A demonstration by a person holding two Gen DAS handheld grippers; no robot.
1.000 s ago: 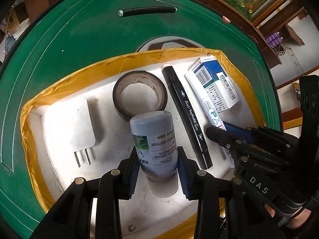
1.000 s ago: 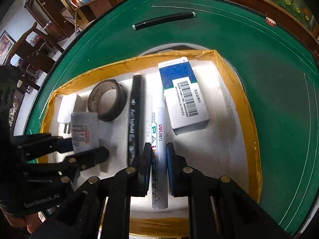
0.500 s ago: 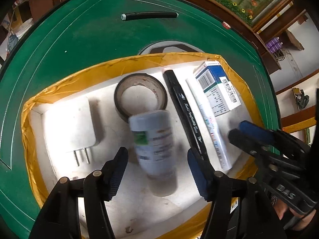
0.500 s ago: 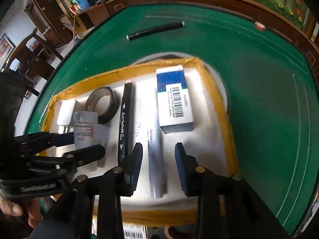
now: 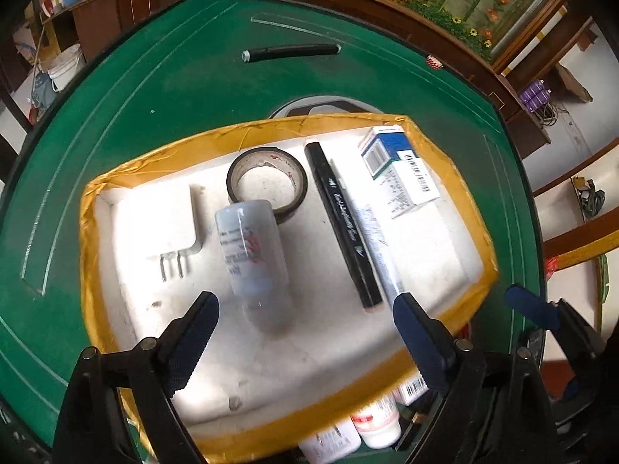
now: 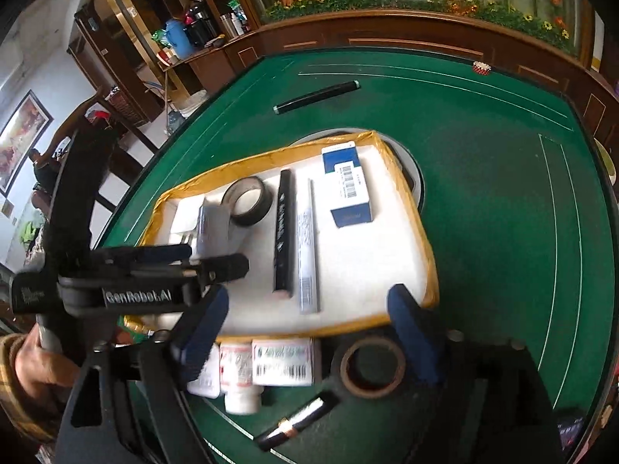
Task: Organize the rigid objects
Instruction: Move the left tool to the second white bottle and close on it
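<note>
Below, only in the right view: loose tape roll (image 6: 369, 367), perhaps lipstick (image 6: 296, 419).

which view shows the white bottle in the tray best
The left wrist view. There the white bottle lies whole and large in the tray, with nothing across it, though its label is blurred. In the right wrist view the bottle is small, and the left gripper covers its lower end.
</note>
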